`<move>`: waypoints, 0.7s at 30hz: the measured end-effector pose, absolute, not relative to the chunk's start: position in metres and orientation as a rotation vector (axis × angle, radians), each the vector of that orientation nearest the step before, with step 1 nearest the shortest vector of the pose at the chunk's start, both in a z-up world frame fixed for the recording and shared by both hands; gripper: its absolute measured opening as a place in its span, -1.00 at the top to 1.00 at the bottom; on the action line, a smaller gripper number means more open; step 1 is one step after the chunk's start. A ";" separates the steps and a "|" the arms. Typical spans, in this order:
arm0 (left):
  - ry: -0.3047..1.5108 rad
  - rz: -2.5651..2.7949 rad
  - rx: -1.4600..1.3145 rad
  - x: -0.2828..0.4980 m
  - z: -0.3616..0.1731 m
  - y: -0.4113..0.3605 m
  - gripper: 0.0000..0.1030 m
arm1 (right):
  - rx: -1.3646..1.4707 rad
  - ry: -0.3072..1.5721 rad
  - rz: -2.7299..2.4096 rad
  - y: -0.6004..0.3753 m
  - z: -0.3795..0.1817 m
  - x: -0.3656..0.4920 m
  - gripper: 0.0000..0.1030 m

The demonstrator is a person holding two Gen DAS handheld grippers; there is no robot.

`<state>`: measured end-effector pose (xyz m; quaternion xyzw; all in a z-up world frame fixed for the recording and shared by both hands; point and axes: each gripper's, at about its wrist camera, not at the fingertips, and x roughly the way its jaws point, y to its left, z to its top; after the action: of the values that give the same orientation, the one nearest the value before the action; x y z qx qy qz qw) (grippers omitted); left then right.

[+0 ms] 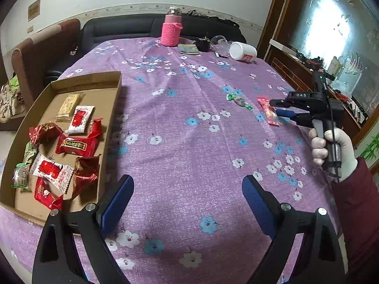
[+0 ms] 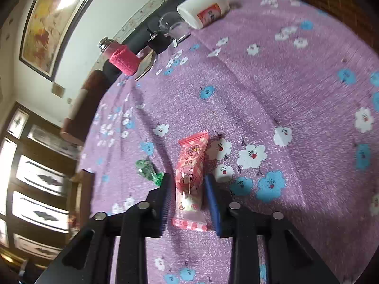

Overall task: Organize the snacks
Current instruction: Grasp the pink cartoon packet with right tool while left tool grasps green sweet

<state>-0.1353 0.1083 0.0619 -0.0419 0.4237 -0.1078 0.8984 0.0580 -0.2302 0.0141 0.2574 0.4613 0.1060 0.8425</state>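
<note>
A pink snack packet (image 2: pixel 190 179) lies on the purple flowered tablecloth (image 2: pixel 272 90) between the fingers of my right gripper (image 2: pixel 188 181). The jaws stand open, one on each side of the packet, with small gaps. In the left wrist view the right gripper (image 1: pixel 274 108) reaches the same packet (image 1: pixel 268 113) at the right. A green wrapped candy (image 1: pixel 239 100) lies just left of it, also in the right wrist view (image 2: pixel 148 169). A cardboard tray (image 1: pixel 111 108) at the left holds several red, white and green snacks (image 1: pixel 75 145). My left gripper (image 1: pixel 187 196) is open and empty over the cloth.
At the table's far edge stand a pink knit-covered bottle (image 1: pixel 171 30), a white jar on its side (image 1: pixel 242 51), a black item (image 1: pixel 203 45) and a clear cup (image 1: pixel 219 41). A dark sofa (image 1: pixel 123 27) is behind. A cabinet (image 1: pixel 331 71) is right.
</note>
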 end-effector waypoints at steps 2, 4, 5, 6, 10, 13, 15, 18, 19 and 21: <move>0.880 -0.233 -0.089 -0.135 0.063 0.107 -0.79 | 0.490 0.943 0.187 -0.222 0.018 0.056 -0.08; 0.879 -0.237 -0.090 -0.134 0.065 0.107 -0.79 | 0.445 0.928 0.171 -0.210 0.019 0.056 -0.08; 0.880 -0.238 -0.093 -0.132 0.067 0.107 -0.79 | 0.424 0.922 0.164 -0.207 0.019 0.056 -0.08; 0.881 -0.246 -0.102 -0.129 0.069 0.107 -0.79 | 0.389 0.915 0.151 -0.200 0.020 0.055 -0.08; 0.878 -0.285 -0.137 -0.112 0.082 0.106 -0.79 | 0.266 0.892 0.091 -0.183 0.020 0.057 -0.05; 0.853 -0.315 -0.139 -0.091 0.096 0.095 -0.79 | 0.266 0.892 0.090 -0.185 0.013 0.057 0.53; 0.847 -0.327 -0.121 -0.072 0.101 0.082 -0.79 | 0.284 0.881 0.096 -0.189 0.011 0.057 0.53; 0.867 -0.355 -0.109 -0.039 0.100 0.058 -0.79 | 0.306 0.864 0.073 -0.200 0.015 0.053 0.54; 0.886 -0.379 -0.116 -0.024 0.097 0.045 -0.79 | 0.329 0.852 0.072 -0.206 0.016 0.052 0.54; 0.922 -0.408 -0.127 -0.002 0.089 0.029 -0.79 | 0.387 0.837 0.089 -0.217 0.019 0.051 0.54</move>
<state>-0.0018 0.0288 0.0888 -0.0610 0.4414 -0.1954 0.8737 0.0511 -0.2170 0.0187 0.1865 0.4035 0.0430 0.8947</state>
